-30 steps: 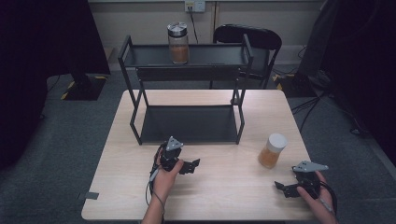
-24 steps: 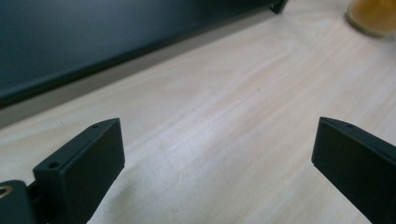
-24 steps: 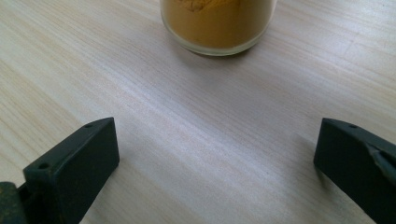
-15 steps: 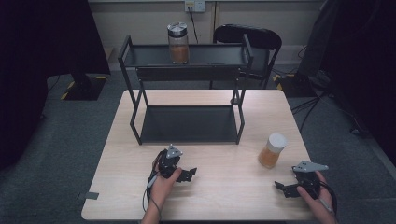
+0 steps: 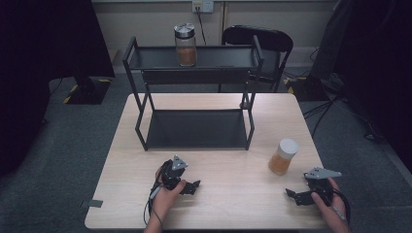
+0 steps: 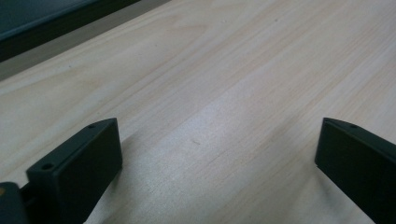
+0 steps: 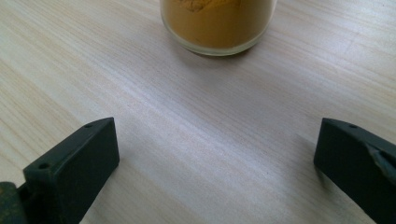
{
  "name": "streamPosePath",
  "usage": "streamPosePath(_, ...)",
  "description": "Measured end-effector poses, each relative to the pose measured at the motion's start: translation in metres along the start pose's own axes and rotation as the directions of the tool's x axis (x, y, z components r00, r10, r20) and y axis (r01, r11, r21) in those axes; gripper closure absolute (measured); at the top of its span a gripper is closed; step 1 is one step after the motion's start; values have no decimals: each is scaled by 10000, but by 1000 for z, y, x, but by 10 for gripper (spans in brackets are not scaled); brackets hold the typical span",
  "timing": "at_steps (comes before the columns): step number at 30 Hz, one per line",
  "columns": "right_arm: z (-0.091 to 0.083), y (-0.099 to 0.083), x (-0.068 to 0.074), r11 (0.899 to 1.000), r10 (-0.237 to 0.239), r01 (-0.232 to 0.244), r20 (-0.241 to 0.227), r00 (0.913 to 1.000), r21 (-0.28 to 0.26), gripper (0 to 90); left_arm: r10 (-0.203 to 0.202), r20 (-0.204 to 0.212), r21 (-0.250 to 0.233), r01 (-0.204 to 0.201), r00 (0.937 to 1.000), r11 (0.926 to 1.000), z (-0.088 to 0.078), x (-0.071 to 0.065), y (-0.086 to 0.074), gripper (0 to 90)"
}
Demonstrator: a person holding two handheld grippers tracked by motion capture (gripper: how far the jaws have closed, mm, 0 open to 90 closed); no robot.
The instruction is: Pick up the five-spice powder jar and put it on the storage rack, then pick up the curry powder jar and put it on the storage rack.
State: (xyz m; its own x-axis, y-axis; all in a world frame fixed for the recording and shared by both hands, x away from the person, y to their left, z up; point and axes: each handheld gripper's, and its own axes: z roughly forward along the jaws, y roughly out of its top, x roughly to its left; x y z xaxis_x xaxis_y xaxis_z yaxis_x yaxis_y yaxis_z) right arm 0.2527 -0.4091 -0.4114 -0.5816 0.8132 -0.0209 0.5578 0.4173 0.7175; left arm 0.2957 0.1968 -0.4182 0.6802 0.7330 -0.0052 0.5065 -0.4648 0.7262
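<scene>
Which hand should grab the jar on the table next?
Probably the right. The right gripper is open and sits close to the jar, which stands straight ahead of its jaws. The left gripper, also open, is farther away, facing bare table.

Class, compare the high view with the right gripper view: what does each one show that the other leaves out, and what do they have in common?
High view: the black shelf rack, a silver-lidded jar on its top shelf, a chair behind, both hands, the left gripper open, and the white lid of the jar on the table.

Right gripper view: a close look along the right gripper with its jaws open, and the wood grain.

Both: that jar's orange-brown contents, the pale tabletop, and the right gripper.
</scene>
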Motion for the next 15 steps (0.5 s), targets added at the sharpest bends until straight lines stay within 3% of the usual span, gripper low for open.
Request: streamPosePath(15, 0, 1, 0, 10000, -10, 10, 2, 10000, 12, 0, 16, -11, -11, -16, 10000, 10000, -1, 0, -1, 0)
